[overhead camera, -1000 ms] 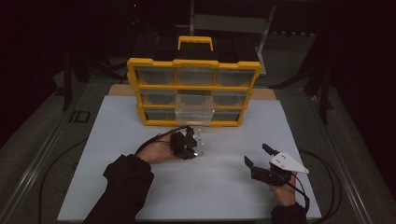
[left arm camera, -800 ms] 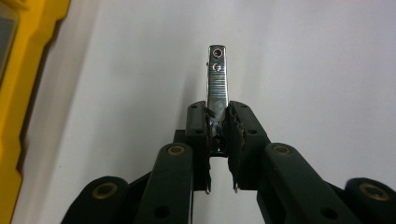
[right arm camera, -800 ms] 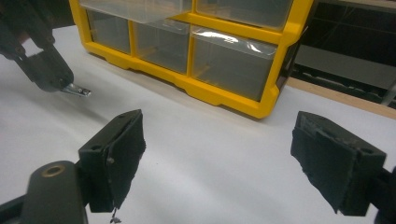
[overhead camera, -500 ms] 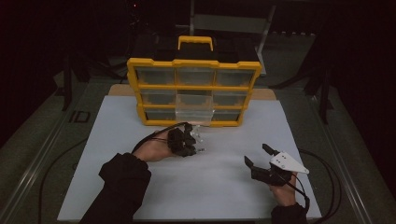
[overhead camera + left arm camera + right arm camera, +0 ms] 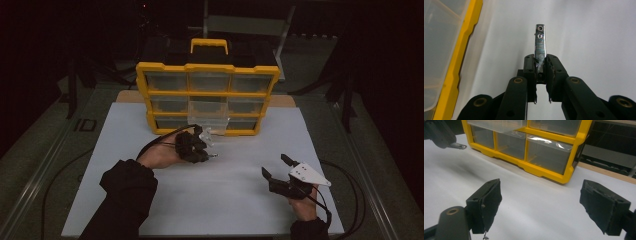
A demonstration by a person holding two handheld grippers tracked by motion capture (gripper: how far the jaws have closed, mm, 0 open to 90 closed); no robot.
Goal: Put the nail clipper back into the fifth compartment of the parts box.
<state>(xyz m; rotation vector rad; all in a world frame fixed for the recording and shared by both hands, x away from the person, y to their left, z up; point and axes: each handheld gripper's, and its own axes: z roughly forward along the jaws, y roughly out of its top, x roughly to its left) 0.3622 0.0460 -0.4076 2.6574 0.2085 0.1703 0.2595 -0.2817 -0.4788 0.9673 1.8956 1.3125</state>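
Left black claw (image 5: 540, 65) pinches a flat shiny metal bar (image 5: 540, 40) mid-frame; right black claw (image 5: 541, 206) spread wide, low over white board (image 5: 529, 197).

The room is very dark. Most of the light falls on a big white board (image 5: 250, 200) that lies flat on the table. A thin strip of brown wood (image 5: 282, 100) shows at the far edge of the board. The table (image 5: 45, 165) around the board looks dull grey-green, with metal rails along its sides. Behind the table stands a grey chair (image 5: 245, 22). Dark stands (image 5: 75, 85) and black cables (image 5: 350, 185) sit at both sides.
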